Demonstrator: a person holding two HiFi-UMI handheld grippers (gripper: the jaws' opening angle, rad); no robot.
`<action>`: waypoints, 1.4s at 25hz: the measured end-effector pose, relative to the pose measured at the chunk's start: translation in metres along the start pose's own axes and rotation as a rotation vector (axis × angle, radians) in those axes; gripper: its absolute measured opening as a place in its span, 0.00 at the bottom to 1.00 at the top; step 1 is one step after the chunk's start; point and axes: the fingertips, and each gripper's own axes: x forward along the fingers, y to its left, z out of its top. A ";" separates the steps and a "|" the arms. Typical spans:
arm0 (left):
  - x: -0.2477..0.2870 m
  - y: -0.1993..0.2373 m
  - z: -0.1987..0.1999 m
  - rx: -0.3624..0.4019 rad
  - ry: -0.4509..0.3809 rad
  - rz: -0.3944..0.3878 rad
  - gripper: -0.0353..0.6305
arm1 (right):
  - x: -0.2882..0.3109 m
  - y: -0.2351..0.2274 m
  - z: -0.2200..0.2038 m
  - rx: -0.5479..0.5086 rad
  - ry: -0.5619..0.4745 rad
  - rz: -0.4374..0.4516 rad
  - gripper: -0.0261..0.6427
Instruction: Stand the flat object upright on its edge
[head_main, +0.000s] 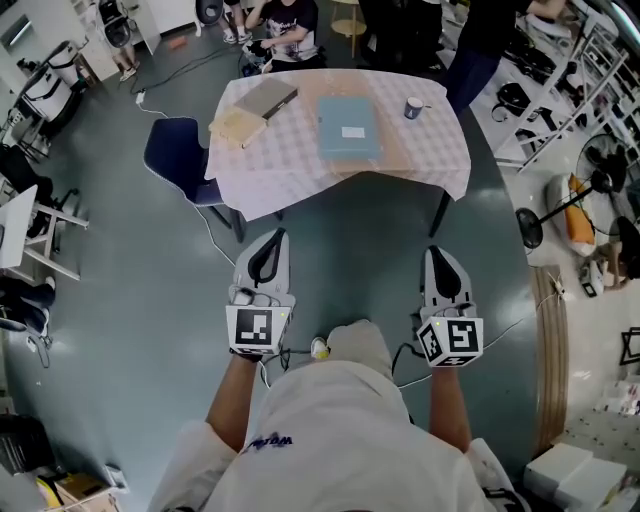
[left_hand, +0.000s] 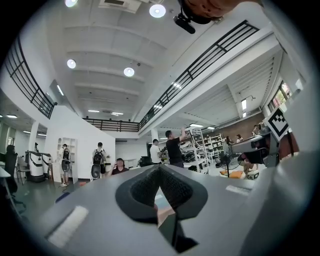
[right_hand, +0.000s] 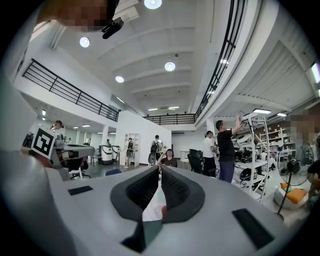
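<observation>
Presently, nearest first:

1. Left gripper (head_main: 268, 248): held level in the person's left hand, over the floor, pointing toward the table (head_main: 440, 168). Its own view shows the jaws closed, tips meeting, nothing btwn them.
2. Right gripper (head_main: 438, 262): held level in the right hand, roughly parallel w/ the left one. Jaws closed as well, nothing held.
3. Both grippers sit short of the table's near edge and touch nothing on it.
4. Table: covered by a pale checked cloth that hangs over the edges.
5. Blue folder (head_main: 340, 150): lies flat at approx. the table's centre w/ a white label on top. It is not upright and is well apart from both grippers.
6. Grey book (head_main: 268, 97): flat, far-left part of the table.
7. Tan pad (head_main: 237, 128): flat, just beside the grey book, near the left edge.
8. Cup (head_main: 414, 107): upright, far-right part of the table, apart from the folder.
9. Blue chair (head_main: 180, 155): at the table's left side.
10. Standing fan (head_main: 565, 208): on the floor, right of the table.
11. Seated person (head_main: 290, 25): beyond the table's far edge. The gripper views show others standing farther back by the shelves (head_main: 560, 80).
</observation>
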 end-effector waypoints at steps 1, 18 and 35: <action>0.001 -0.001 -0.001 0.003 0.002 -0.003 0.06 | 0.000 -0.001 -0.001 0.002 0.001 0.003 0.08; 0.011 -0.003 -0.007 -0.041 -0.002 -0.091 0.81 | 0.004 -0.012 -0.003 0.025 -0.022 0.012 0.84; 0.024 0.001 -0.010 -0.035 -0.016 -0.129 0.87 | 0.024 -0.003 -0.011 0.007 0.020 0.009 0.93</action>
